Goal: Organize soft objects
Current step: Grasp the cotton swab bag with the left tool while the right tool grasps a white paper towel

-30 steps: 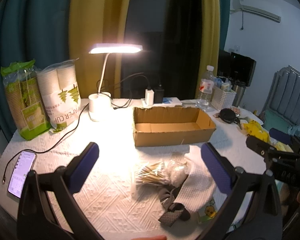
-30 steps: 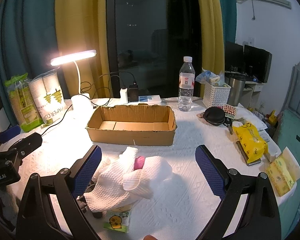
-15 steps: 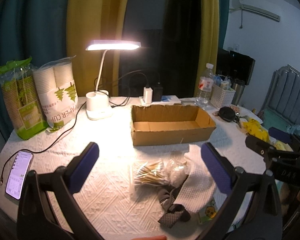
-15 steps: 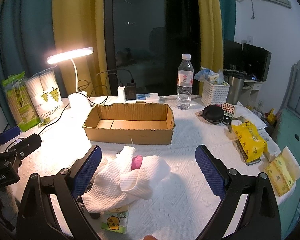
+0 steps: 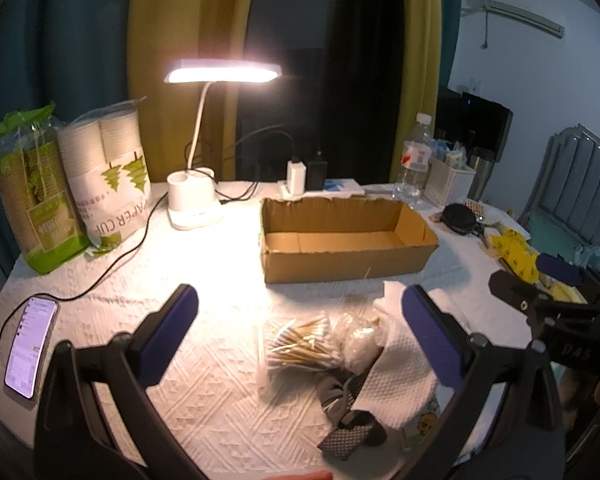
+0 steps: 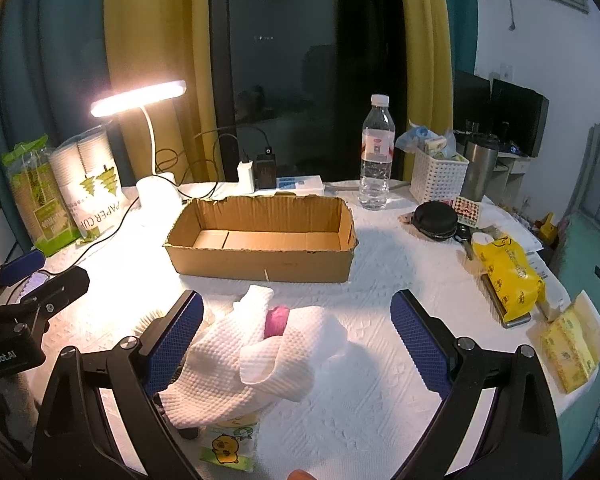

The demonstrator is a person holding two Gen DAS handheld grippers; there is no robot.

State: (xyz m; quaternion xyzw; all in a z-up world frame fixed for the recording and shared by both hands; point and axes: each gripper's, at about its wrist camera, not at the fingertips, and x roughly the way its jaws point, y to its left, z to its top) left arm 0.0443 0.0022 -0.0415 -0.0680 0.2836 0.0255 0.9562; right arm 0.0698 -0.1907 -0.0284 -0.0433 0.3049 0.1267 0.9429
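An open cardboard box [image 5: 346,236] [image 6: 262,248] sits empty mid-table. In front of it lies a pile: a white waffle cloth [image 6: 256,354] [image 5: 400,364], a pink item [image 6: 277,320] tucked in it, a bag of cotton swabs [image 5: 300,344], a grey dotted sock [image 5: 350,436] and a small tissue pack [image 6: 230,444]. My left gripper [image 5: 300,316] is open and empty, above the swab bag. My right gripper [image 6: 296,320] is open and empty, above the cloth.
A lit desk lamp [image 5: 196,208], paper cup packs [image 5: 112,176], a phone on a cable [image 5: 30,344] stand left. A water bottle [image 6: 376,156], white basket [image 6: 438,176], black case [image 6: 436,220], yellow packs [image 6: 508,272] stand right.
Both grippers have risen and drawn back slightly, so the box and pile sit a little lower and nearer in view. Both stay open; nothing on the table has moved.
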